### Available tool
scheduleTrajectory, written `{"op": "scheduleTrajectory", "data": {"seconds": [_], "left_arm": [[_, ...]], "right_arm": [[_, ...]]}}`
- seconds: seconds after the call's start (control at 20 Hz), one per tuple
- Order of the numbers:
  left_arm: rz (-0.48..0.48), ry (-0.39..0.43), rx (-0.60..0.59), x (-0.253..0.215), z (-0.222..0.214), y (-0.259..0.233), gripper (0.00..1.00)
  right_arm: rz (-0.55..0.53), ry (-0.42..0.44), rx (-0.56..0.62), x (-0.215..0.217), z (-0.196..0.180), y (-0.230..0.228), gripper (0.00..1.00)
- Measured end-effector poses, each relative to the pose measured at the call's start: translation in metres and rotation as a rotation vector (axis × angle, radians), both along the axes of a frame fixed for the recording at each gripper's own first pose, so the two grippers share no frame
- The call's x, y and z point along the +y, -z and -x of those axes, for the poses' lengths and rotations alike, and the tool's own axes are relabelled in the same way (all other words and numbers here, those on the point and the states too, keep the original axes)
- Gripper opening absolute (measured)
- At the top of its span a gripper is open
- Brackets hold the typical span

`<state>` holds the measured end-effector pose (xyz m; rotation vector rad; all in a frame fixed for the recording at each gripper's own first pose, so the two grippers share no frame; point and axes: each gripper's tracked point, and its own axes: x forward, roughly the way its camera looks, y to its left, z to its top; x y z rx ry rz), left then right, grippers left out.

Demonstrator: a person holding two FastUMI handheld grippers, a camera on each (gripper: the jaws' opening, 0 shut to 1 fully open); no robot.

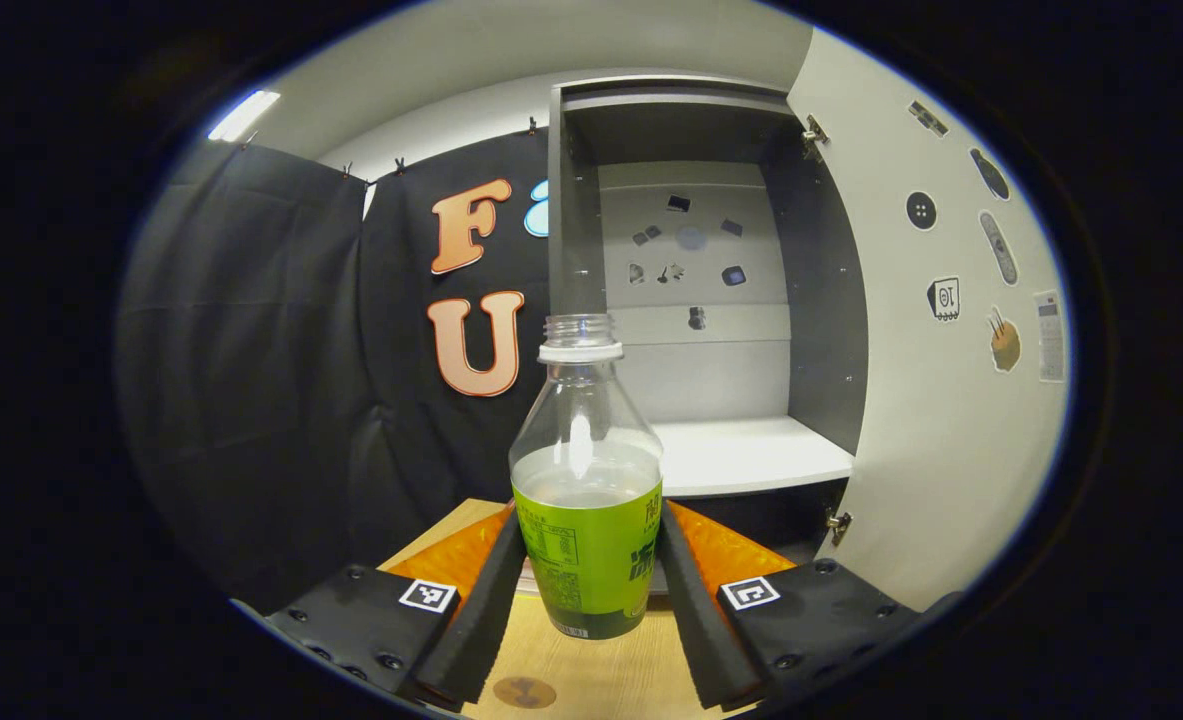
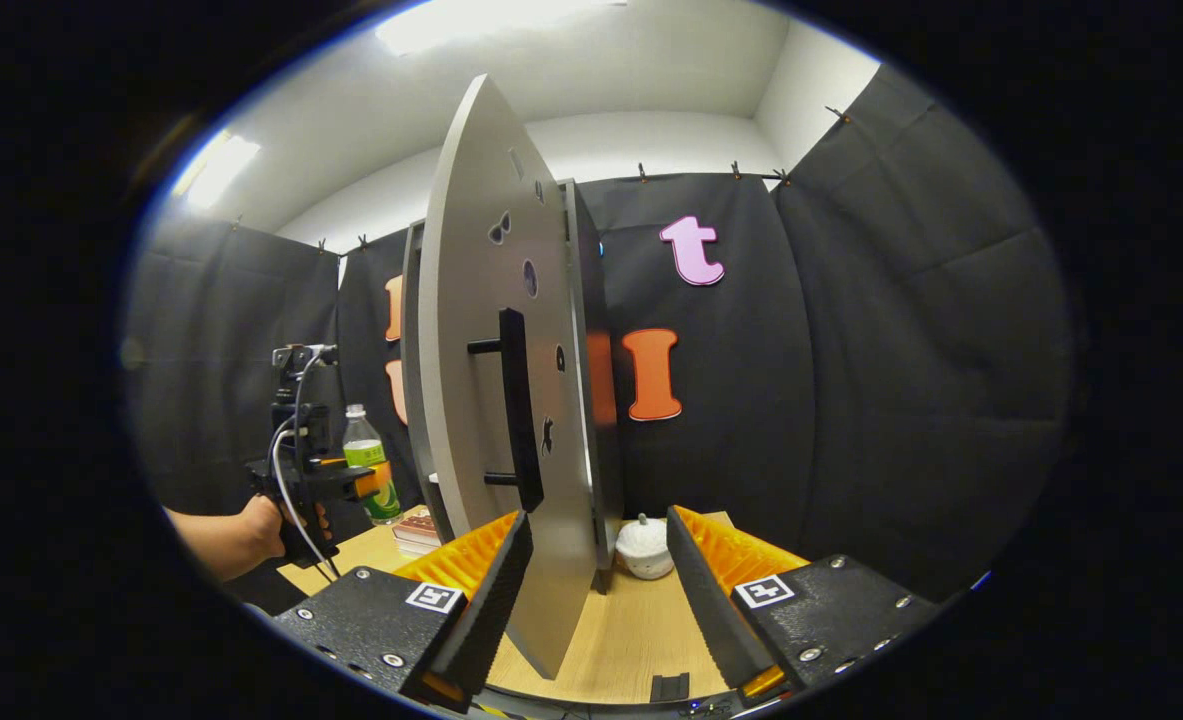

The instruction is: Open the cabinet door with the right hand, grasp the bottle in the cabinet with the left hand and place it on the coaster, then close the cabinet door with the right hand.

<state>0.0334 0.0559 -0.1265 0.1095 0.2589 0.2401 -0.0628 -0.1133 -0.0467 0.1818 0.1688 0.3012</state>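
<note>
Left gripper (image 1: 588,575): I had it clenched on the clear plastic bottle with the green label (image 1: 587,500), one finger pressing each side of the label.
Bottle: it was out of the cabinet, held upright in front of the opening, long axis vertical, cap off or clear at the neck; I couldn't tell which. In the right gripper view it (image 2: 368,465) hung above the pale wooden table (image 2: 631,630), carried by the left gripper (image 2: 356,485) and the hand (image 2: 271,530) behind it.
Cabinet: the grey open cabinet (image 1: 701,300) stood behind the bottle, its white shelf (image 1: 751,455) bare.
Coaster: I judged the small round brown disc (image 1: 524,692) on the table to be it; it lay below the bottle and slightly left, towards me, so the next move was down and back.
Right gripper (image 2: 591,590): released, fingers astride the lower edge of the grey cabinet door (image 2: 481,330), not pressing it.
Handle: the black bar handle (image 2: 516,410) sat above the right gripper, nearer that hand.
</note>
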Motion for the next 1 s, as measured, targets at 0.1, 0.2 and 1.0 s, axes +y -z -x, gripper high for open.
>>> {"op": "scheduleTrajectory", "data": {"seconds": [0.1,0.2,1.0], "left_arm": [[0.000,-0.010,0.024,0.012,0.009,0.010,0.81],[0.020,-0.028,0.046,0.023,0.015,0.019,0.81],[-0.044,0.025,0.033,0.053,0.041,0.048,0.80]], "right_arm": [[-0.007,0.021,0.014,0.002,0.002,0.001,0.84],[-0.015,0.041,0.037,0.005,0.004,0.003,0.84],[0.046,0.111,-0.059,0.044,0.019,-0.016,0.84]]}}
